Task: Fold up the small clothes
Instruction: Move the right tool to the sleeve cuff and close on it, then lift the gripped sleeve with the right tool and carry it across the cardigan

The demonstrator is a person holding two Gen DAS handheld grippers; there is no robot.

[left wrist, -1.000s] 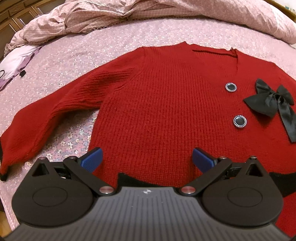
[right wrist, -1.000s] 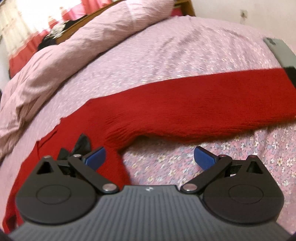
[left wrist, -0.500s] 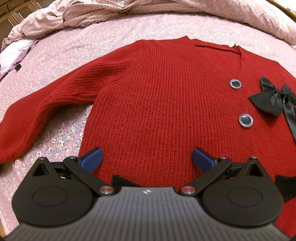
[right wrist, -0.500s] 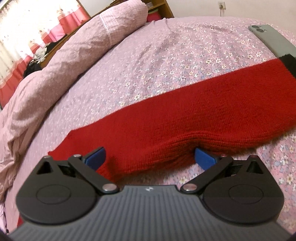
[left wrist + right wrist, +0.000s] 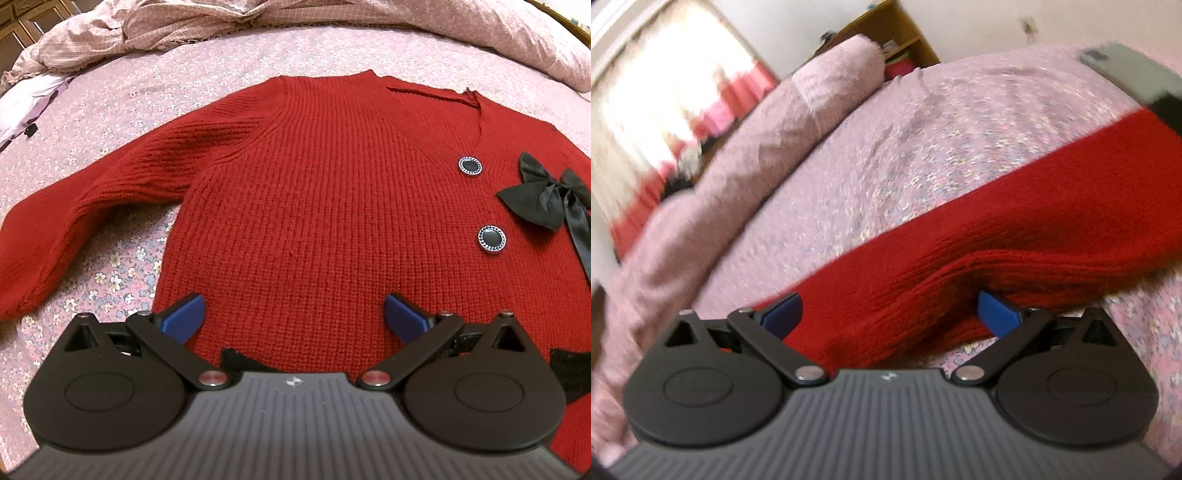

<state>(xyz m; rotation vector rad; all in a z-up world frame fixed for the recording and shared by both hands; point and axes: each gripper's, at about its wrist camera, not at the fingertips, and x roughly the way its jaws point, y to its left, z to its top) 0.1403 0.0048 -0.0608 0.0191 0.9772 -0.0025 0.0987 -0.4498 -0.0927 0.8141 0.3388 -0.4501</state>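
Jaws wide on our left gripper, poised empty above the red cardigan spread flat on the floral bedsheet. Our right gripper is closing around its sleeve, pads not yet pressing. We should pinch both knit layers near the armpit, then carry the sleeve across without dragging the body.

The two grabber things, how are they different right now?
The left gripper hangs over the flat front of the red sweater, with nothing between its fingers. The right gripper has the sweater's sleeve bunched between its fingers, which are closing on it. The left wrist view is sharp; the right wrist view is blurred. Both have blue fingers spread wide.
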